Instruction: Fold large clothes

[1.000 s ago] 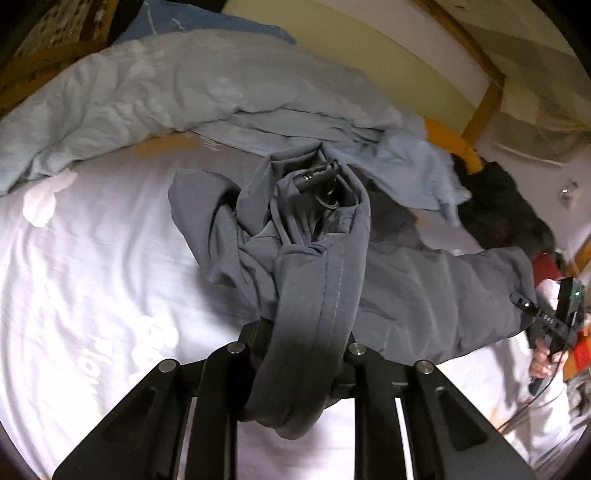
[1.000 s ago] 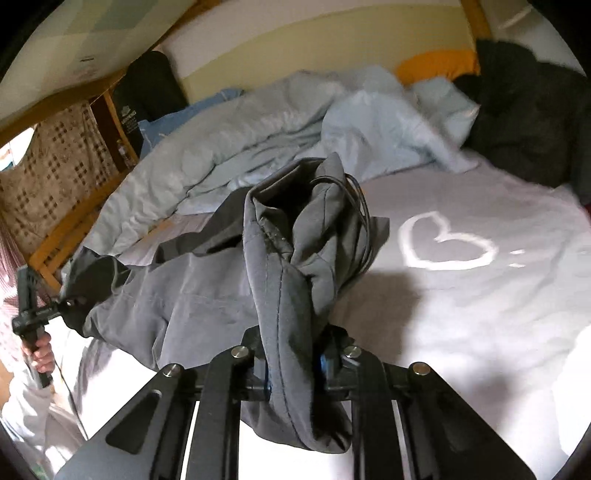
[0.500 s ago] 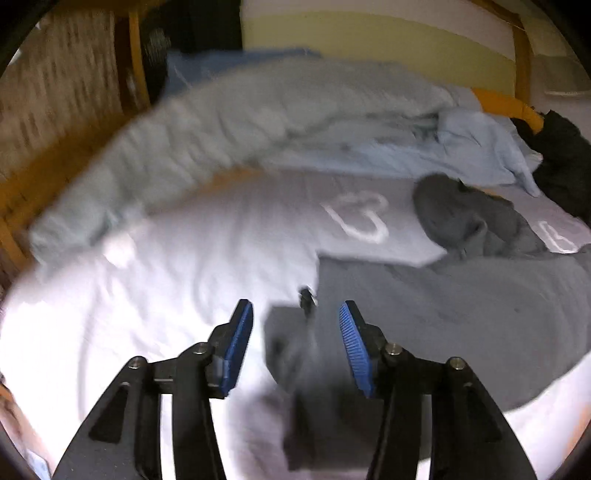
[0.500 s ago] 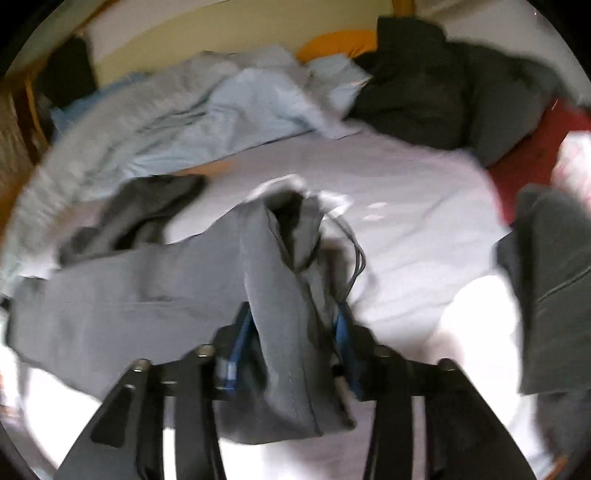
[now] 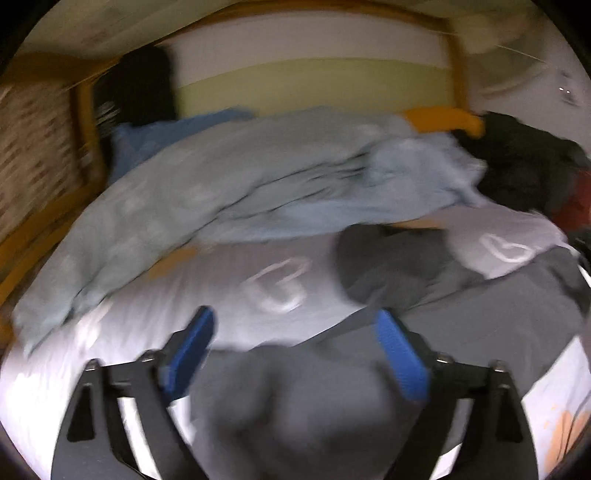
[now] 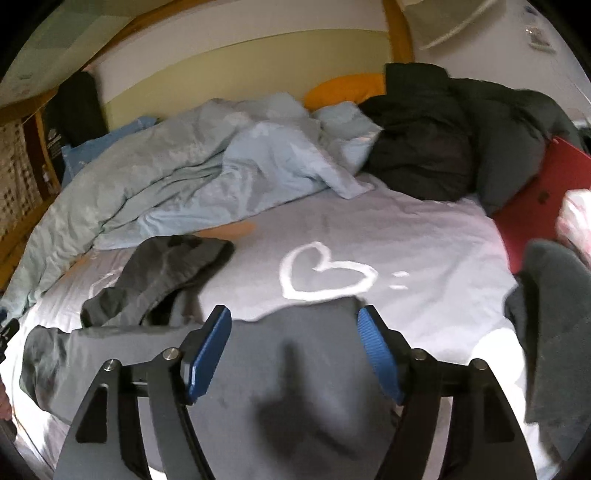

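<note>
Garment: our large grey fabric garment (image 6: 303, 369) lies spread on the heart-printed white bed sheet (image 6: 424, 240).
Fingers: our left gripper (image 5: 295, 354) and right gripper (image 6: 293, 350) are opening, gripping nothing.
Left: we judge the folds remain; hood at ten o'clock.

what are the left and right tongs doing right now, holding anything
Left tongs: opening, pads clear of the grey garment lying between them.
Right tongs: opening, holding nothing; the same garment lies between them.

Place: home bedroom
Bed (image 6: 424, 236): heart-print sheet, fills the view
Duvet (image 6: 192, 177): rumpled, 11 o'clock
Pillow (image 6: 343, 90): orange, 12 o'clock
Headboard (image 6: 397, 33): wooden, behind
</note>
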